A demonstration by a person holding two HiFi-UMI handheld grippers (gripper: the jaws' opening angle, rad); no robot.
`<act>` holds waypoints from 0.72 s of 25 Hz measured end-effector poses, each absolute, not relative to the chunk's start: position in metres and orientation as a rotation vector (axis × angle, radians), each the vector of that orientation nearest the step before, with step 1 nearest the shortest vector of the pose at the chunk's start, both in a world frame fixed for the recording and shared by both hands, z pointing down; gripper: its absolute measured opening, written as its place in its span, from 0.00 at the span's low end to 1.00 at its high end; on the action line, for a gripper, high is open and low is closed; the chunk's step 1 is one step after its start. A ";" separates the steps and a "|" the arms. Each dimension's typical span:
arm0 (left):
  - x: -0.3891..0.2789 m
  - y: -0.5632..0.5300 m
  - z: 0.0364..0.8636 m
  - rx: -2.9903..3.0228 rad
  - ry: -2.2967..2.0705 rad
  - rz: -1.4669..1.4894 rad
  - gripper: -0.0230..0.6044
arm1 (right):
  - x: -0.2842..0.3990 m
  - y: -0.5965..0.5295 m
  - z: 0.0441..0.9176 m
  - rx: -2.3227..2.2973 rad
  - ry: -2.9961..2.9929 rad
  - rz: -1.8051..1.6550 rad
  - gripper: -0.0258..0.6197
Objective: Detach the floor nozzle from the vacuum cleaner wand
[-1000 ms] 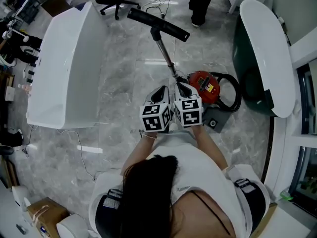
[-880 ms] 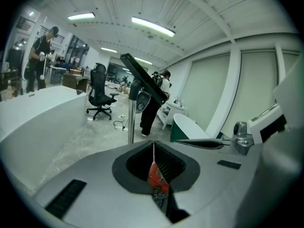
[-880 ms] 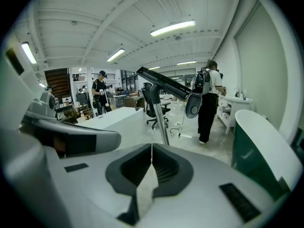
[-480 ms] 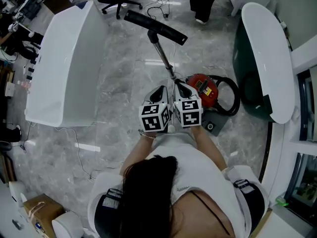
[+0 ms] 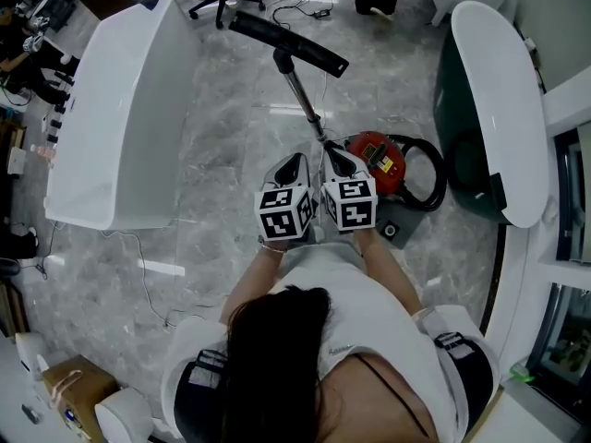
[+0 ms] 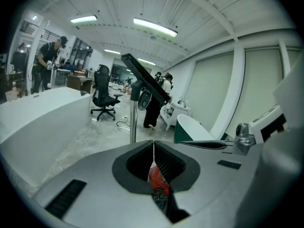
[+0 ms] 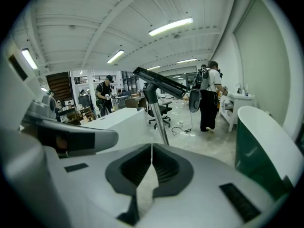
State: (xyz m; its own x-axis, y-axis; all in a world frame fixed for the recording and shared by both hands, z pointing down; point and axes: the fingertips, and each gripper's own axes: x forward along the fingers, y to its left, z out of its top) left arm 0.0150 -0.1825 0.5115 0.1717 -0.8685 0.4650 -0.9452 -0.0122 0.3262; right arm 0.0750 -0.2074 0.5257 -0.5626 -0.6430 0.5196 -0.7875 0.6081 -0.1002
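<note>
Left gripper (image 5: 294,167) and right gripper (image 5: 338,161) both have their jaws pressed together on nothing, side by side just short of the slim silver metal wand (image 5: 302,100). The long black floor nozzle (image 5: 288,44) is attached at its far end, with the round red canister vacuum (image 5: 380,160) to the right

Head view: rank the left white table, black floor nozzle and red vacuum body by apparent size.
White table, by far largest.
Floor nozzle and red vacuum body: too alike to rank; nozzle longer, body broader.
</note>
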 end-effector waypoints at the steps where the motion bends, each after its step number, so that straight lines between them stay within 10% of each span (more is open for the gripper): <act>1: 0.015 -0.182 0.512 1.888 -1.707 0.176 0.05 | 0.075 -0.207 0.526 1.135 -2.400 0.451 0.06; 18: 0.010 -0.198 0.513 1.910 -1.673 0.147 0.05 | 0.072 -0.220 0.526 1.121 -2.409 0.454 0.06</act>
State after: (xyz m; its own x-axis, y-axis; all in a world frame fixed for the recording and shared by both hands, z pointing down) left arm 0.0098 -0.1979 0.5135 0.2041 -0.8697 0.4495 -0.9347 -0.0365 0.3537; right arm 0.0718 -0.2202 0.5258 -0.5732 -0.6347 0.5183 -0.7797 0.6170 -0.1068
